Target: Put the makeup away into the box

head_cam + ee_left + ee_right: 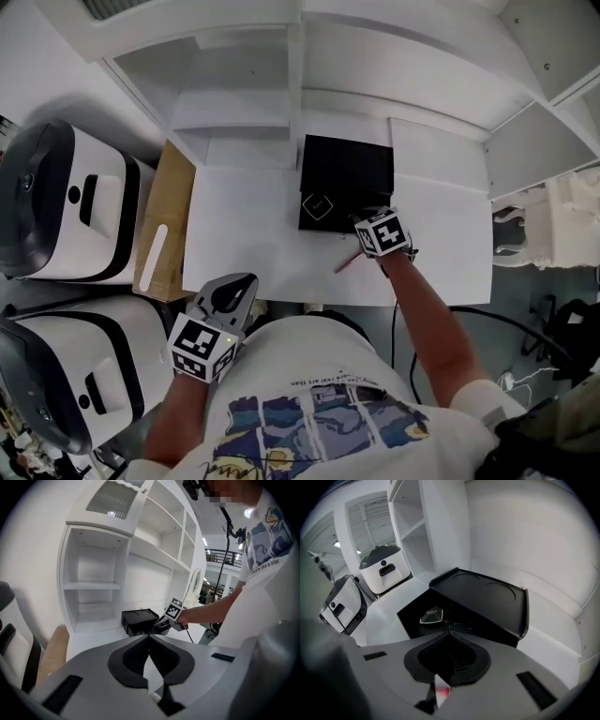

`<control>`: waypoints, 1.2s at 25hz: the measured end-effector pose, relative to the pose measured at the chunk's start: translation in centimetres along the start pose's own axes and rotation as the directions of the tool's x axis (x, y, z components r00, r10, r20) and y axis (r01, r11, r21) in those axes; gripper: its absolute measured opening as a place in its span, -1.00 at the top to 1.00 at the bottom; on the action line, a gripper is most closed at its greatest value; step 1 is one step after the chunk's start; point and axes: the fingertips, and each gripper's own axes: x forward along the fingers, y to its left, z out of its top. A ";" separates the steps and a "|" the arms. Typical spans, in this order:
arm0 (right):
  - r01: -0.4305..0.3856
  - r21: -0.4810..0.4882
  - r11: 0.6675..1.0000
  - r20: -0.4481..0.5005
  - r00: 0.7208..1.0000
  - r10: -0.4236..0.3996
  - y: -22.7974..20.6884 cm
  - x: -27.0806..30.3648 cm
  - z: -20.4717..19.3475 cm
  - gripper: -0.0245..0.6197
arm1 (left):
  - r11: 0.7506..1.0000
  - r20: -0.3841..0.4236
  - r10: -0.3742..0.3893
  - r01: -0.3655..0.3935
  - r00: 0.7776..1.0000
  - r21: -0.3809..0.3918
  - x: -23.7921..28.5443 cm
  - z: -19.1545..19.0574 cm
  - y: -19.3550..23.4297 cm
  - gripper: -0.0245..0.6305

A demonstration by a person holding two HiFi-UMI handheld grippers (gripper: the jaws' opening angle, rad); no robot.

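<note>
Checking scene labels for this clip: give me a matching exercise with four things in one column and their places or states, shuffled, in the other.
Things:
1. black box
2. compact
3. thin reddish stick
4. left gripper

Places or states:
A. inside the box
B. jaws together, at the near edge of the white table
C. open, in front of the shelves
D. outside the box, beside the right gripper

Pairs: 1-C; 2-A; 3-D; 4-B

Right tool point(360, 225) beside black box point(347, 169) on white table point(244, 230)
</note>
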 end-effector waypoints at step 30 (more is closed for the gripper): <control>0.037 0.081 0.996 -0.041 0.999 -0.034 -0.9 1.1 0.2 0.57 | 0.999 -0.016 -0.024 0.024 1.000 0.032 -0.4 1.0 2.2 0.88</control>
